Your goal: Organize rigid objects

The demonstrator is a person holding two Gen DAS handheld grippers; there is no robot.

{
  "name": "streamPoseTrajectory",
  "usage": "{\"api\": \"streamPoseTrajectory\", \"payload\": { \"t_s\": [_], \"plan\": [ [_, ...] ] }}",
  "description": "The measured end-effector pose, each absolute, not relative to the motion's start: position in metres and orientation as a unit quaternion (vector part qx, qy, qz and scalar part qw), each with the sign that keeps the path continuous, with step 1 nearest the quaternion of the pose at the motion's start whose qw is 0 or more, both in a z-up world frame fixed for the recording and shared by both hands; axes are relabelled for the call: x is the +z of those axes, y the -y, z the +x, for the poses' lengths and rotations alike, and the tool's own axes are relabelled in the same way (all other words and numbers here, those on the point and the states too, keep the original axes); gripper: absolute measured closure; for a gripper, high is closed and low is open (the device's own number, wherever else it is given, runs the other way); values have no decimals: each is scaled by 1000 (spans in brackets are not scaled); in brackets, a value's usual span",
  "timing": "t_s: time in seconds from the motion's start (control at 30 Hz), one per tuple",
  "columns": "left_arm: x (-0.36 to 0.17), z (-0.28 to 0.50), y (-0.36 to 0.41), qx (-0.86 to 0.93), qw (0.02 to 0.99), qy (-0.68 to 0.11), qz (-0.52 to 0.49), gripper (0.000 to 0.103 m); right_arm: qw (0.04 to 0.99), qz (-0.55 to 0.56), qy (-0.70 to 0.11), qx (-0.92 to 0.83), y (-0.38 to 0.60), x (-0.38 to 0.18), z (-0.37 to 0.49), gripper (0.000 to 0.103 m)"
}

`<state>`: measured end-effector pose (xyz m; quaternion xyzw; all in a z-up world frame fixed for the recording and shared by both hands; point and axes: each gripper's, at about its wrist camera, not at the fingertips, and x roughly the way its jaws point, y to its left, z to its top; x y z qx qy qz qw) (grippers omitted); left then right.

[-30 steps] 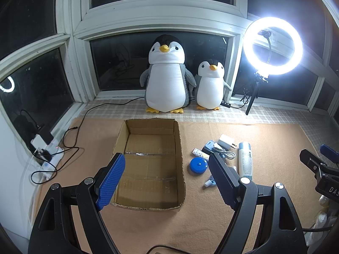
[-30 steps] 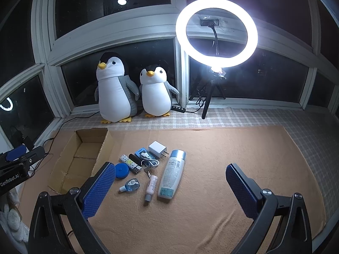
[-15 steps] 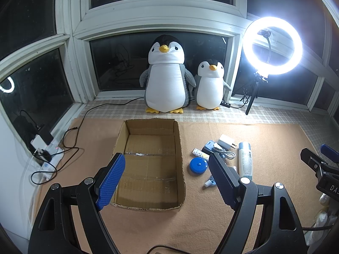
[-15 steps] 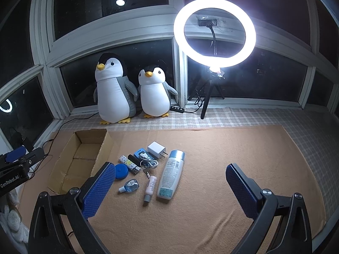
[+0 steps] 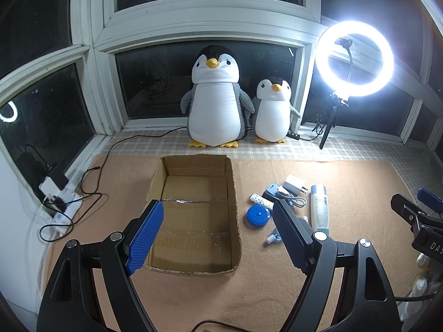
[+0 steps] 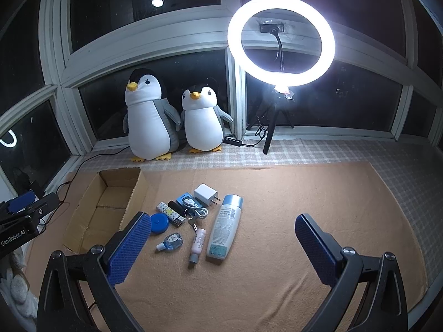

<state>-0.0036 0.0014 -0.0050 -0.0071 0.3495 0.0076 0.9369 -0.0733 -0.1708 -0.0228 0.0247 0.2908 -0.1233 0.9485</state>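
Left side: cardboard box (image 6: 102, 210) on orange mat (image 6: 277, 249), nothing inside that I see. My left gripper (image 5: 218, 227) above it, jaws wide, holding nothing. Just right of box — cluster of small items: blue round case (image 6: 159, 222), small blue bottle (image 6: 172, 240), pink tube (image 6: 198, 242), white charger (image 6: 205, 193), white lotion bottle (image 6: 225, 227) lying flat. My right gripper (image 6: 223, 244) over them, jaws wide, nothing between. Behind — two penguin plushes (image 6: 149, 119), ring light (image 6: 281, 41).

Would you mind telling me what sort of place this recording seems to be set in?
Probably a home bay-window nook at night, set up for filming: dark window panes wrap round it, two plush penguins sit on the sill, and a ring light on a tripod lights an orange mat.
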Motion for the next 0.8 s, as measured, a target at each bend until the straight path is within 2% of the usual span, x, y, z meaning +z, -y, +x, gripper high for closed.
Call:
{"api": "streamPoseTrajectory", "payload": {
  "t_s": [0.8],
  "plan": [
    [-6,-3,-2,6,936,-352,-7,22,946,27,-298,-121,170,-28,-70,0]
  ]
}}
